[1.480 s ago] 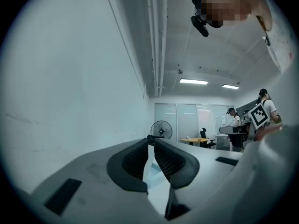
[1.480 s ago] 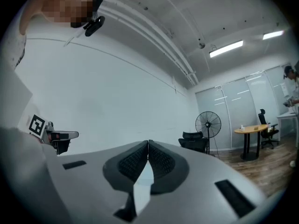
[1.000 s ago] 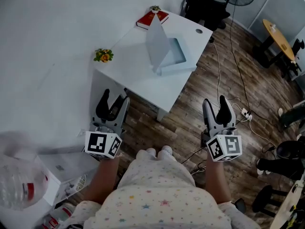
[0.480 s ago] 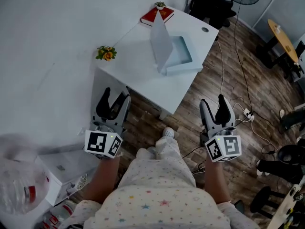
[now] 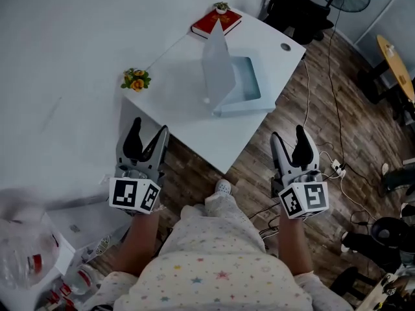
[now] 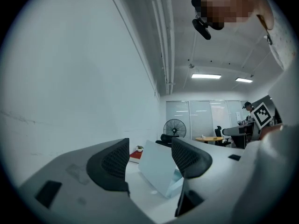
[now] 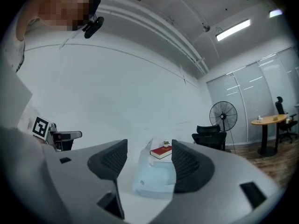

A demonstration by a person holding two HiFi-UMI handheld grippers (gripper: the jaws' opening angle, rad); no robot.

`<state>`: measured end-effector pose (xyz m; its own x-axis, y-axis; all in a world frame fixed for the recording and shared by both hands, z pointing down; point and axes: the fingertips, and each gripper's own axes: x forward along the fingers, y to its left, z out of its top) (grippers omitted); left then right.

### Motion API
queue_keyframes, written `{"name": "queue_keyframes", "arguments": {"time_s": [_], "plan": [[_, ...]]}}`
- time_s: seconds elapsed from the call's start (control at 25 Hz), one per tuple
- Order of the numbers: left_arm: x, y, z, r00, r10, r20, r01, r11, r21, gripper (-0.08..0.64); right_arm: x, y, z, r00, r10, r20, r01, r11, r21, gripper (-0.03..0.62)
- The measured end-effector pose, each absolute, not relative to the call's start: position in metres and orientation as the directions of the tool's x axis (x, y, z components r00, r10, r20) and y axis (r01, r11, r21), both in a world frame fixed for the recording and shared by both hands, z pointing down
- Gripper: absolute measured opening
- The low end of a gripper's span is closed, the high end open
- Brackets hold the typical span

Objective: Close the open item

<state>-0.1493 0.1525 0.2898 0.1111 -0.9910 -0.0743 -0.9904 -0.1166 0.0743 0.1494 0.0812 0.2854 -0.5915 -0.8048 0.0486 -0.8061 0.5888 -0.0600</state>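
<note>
Claws, head view: left claw [image 5: 148, 131] and right claw [image 5: 289, 138] are held close in front of the person's body, jaws apart and empty, both short of the table [image 5: 175, 92]. I judge this a carrying posture for the approach, not a reach.
Box, head view: a pale blue box [image 5: 245, 86] sits on the table ahead of both claws, between their lines and well apart from either. Its lid [image 5: 217, 60] stands nearly upright on the side nearer the left claw, so the item is open.
Bystanders, head view: a flower posy [image 5: 135, 80] lies straight ahead of the left claw and a red book [image 5: 216, 23] beyond the box, both outside the lid's likely swing.
Left gripper view: left claw [image 6: 150, 157] has its pads spread with nothing touching them. The lid [image 6: 156, 169] shows through the gap, far ahead.
Right gripper view: right claw [image 7: 148, 160] is equally spread and empty. The box [image 7: 154, 178] shows its open tray side, with the red book [image 7: 161, 151] beyond it.
Next move, judged: the left claw faces the lid's back, so it seems better placed to tip the lid down onto the tray.
</note>
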Motion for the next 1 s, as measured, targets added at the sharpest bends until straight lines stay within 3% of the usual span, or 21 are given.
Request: {"name": "queue_keyframes", "arguments": {"time_s": [0.56, 1.0], "plan": [[-0.142, 0.095, 0.292, -0.013, -0.999, -0.049, -0.998, 0.009, 0.061, 0.261, 0.16, -0.013, 0.301, -0.676, -0.734, 0.066, -0.736, 0.668, -0.107, 0.273], [-0.174, 0.021, 0.298, 0.09, -0.994, -0.057, -0.992, -0.095, 0.083, 0.261, 0.136, -0.051, 0.31, -0.6, -0.795, 0.092, -0.799, 0.591, -0.11, 0.272]]}}
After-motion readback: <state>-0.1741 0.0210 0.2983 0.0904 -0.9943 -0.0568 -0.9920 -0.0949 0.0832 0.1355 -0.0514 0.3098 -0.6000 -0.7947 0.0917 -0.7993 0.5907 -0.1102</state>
